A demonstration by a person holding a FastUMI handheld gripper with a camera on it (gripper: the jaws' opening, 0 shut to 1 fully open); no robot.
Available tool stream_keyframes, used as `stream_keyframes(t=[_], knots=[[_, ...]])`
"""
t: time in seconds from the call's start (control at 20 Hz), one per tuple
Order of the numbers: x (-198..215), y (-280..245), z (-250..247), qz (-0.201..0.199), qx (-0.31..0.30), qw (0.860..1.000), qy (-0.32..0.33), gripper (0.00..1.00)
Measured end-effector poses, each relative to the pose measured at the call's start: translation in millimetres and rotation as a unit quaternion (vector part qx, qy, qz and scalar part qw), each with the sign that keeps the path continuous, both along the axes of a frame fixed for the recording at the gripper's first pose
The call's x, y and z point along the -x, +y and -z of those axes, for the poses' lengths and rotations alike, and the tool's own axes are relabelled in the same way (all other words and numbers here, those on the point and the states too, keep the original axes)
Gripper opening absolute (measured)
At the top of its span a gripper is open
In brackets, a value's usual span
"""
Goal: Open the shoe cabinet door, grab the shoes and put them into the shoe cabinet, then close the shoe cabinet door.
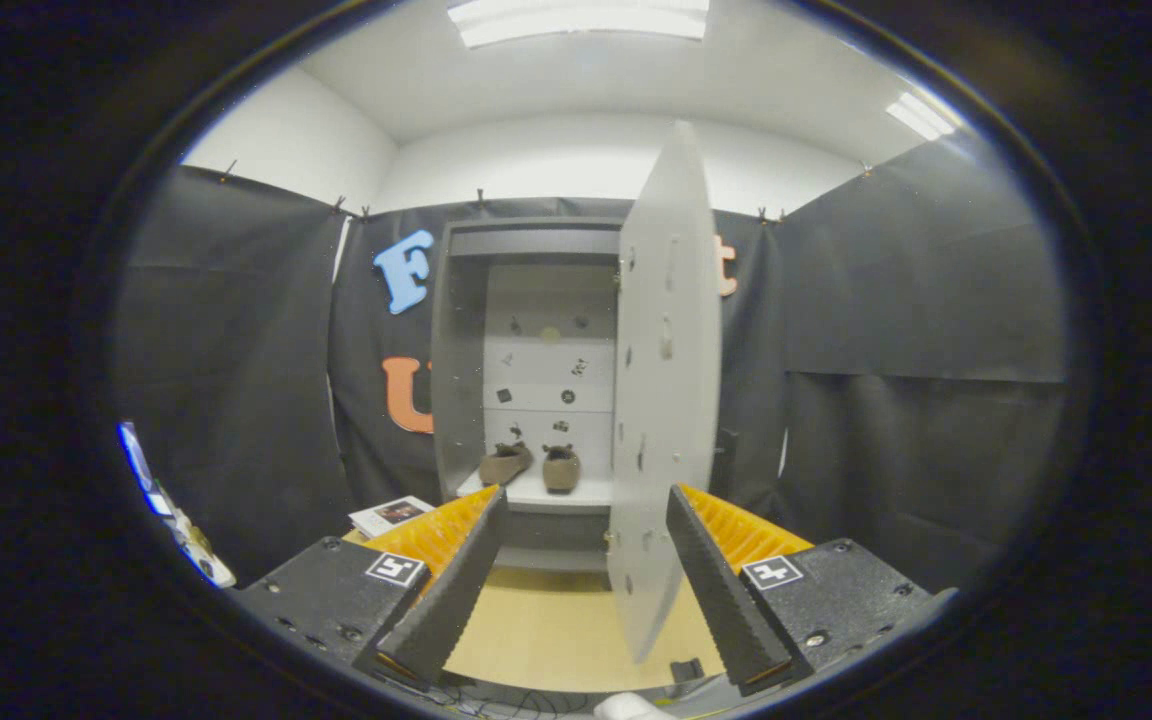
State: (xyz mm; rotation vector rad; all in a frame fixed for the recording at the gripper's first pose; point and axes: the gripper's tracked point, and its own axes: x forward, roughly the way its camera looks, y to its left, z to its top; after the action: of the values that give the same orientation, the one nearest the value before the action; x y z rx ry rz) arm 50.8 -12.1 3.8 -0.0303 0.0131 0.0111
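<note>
The grey shoe cabinet (458,340) stands against the back wall with its door (664,380) swung open toward me, hinged on the right. Two brown shoes (534,465) sit side by side on the cabinet's bottom shelf (546,495), toes pointing out. My gripper (586,505) is open, well short of the cabinet, with nothing between its fingers. The door's free edge reaches down between the fingers, close to the right finger (711,585).
A wooden floor surface (536,630) lies below the fingers in front of the cabinet. A booklet (391,515) lies on it to the left of the cabinet. Black cloth walls close in both sides.
</note>
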Motion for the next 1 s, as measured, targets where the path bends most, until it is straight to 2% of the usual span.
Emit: stream_keyframes(t=[0.15, 0.45, 0.7, 1.0], knots=[[1, -53, -5, 0.022, -0.007, 1.0, -0.008, 1.0], [-40, -145, -3, 0.022, -0.022, 1.0, -0.002, 1.0], [-91, -163, 7, -0.035, -0.03, 0.999, 0.01, 1.0], [-140, -152, 27, -0.091, -0.042, 0.994, 0.038, 1.0]])
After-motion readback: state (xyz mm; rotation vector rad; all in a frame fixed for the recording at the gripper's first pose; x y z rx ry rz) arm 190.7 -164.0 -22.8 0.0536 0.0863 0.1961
